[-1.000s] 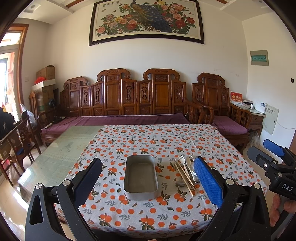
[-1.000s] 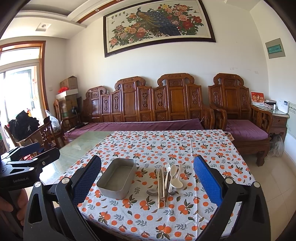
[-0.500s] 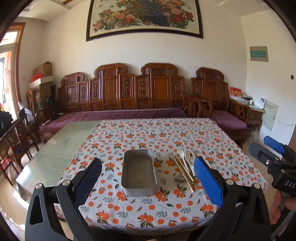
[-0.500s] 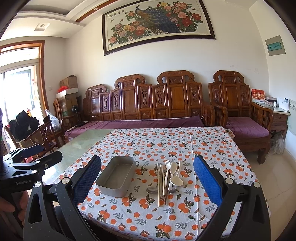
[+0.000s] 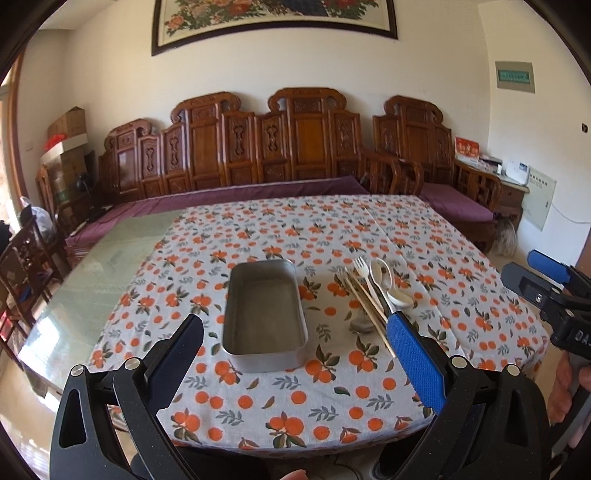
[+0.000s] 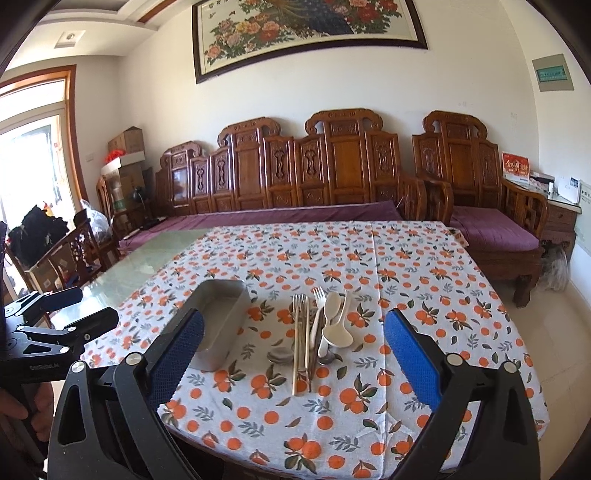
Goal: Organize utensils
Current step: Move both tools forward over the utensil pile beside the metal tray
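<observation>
L gripper [image 5: 295,343]: nearest in L wrist view, jaws spread wide, nothing between pads, held above near table edge; metal tin framed between fingers. Blue pad of one finger [image 5: 415,360] overlapped near ends of chopsticks in view; contact not determinable.

R gripper [image 6: 293,349]: nearest in R wrist view, jaws likewise spread, nothing pinched, held above near table edge; utensil pile framed between fingers. Also seen at 3 o'clock edge of L wrist view, gripped by a hand [image 5: 569,384].

Tablecloth [image 5: 280,402]: white w/ orange-fruit print, covered most of table; bare glass top [image 5: 99,280] left exposed at 9 o'clock.

Metal tin [image 5: 264,317]: rectangular, open, lay empty on cloth, near-centre.

Utensil pile [image 6: 317,328]: lay on cloth just beside tin, at its 3 o'clock, not touching. Incl. chopsticks [image 6: 301,343], pale fork [image 6: 318,299], pale spoons [image 6: 332,317], metal fork [image 6: 298,301], metal spoon bowl [image 6: 280,356] at near end. Items overlapped; exact count not determinable.

Carved wooden bench [image 6: 314,173]: beyond table at 12 o'clock, purple cushion.

Framed flower painting [image 6: 306,33]: on wall above bench.
</observation>
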{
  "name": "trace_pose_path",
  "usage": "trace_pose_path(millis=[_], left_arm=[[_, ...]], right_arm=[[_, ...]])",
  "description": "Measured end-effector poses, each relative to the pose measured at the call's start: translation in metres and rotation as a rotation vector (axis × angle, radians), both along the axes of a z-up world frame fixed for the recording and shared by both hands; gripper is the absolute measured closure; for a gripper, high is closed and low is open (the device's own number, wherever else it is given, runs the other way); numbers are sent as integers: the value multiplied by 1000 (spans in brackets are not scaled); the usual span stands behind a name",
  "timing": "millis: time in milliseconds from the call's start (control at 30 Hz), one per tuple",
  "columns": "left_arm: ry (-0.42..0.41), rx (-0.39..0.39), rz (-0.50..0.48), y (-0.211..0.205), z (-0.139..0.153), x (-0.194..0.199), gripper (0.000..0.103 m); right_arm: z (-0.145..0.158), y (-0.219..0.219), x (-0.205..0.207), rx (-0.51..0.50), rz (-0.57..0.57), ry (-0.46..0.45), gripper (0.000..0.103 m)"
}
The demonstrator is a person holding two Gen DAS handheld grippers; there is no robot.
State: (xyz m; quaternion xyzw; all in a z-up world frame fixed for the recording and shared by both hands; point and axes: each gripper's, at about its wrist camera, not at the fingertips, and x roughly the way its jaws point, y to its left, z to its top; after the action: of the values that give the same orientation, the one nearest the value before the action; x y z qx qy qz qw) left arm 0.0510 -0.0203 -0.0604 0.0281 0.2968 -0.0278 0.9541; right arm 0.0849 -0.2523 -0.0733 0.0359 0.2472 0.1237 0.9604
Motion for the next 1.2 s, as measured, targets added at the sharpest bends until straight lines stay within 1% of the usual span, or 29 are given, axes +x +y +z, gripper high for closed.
trace_pose_path(millis=[133,233,367,433,500,633,733,800,967,1033,1200], left_arm=[[39,-4,-18,-2,-14,11,7],[78,-8,-39,-6,-27,21,7],[115,2,-64,-14,-43,34,7],[132,8,-77,-18,-50,41,7],[151,11,-102,-26,-57,47,7],[185,6,-139,-39,-70,61,7],[220,-3,-160,-49,-82,73,9],[249,-10,-172,-56,-91,81,15],[313,-21,-194,-75,-116,98,26],[338,-22,-197,-83,-126,104,27],[379,-24,-193,-98,-148,118,35]], right_arm=[[-16,-5,16,-8,1,25,11],[-30,-9,31,-18,18,52,20],[-46,-11,48,-33,24,87,38],[-55,-13,56,-35,30,107,43],[-64,-14,63,-35,39,128,51],[-80,-15,72,-30,44,163,54],[-90,-18,77,-20,45,187,55],[-94,-19,82,-14,47,198,55],[-96,-27,96,-6,40,200,59],[-99,-30,104,1,39,204,60],[-118,-33,114,15,51,251,64]])
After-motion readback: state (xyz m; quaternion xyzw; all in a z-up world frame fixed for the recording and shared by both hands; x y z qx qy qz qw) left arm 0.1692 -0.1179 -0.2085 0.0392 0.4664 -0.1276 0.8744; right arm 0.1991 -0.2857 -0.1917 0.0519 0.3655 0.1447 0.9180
